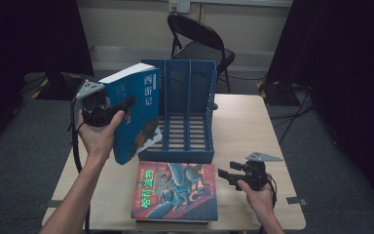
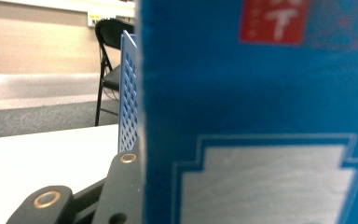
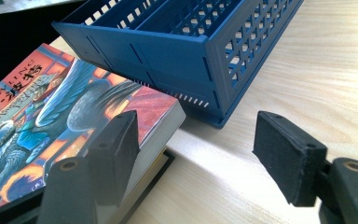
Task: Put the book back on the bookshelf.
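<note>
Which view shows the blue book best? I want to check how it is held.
The high view: the whole blue book stands tilted beside the blue file rack, clamped in the left gripper. The left gripper view gives a blurred close-up of its cover. The right gripper view looks at the rack and a book lying flat.

A file rack (image 1: 187, 114) stands upright at the centre of the table (image 1: 246, 126), its compartments open toward the person. A book (image 1: 135, 114) is held upright and tilted just left of the rack's left wall, clear of the tabletop — clamped in the left gripper (image 1: 126, 104), which sits on the book's left. Before the rack, flat on the table, lies a second book (image 1: 175, 191), resting on another thin item beneath it; its far edge lies just before the rack's front lip. The right gripper (image 1: 222, 174) is just right of that flat book, jaws apart, nothing between them. Behind the table stands a folding chair (image 1: 199, 41).
</note>
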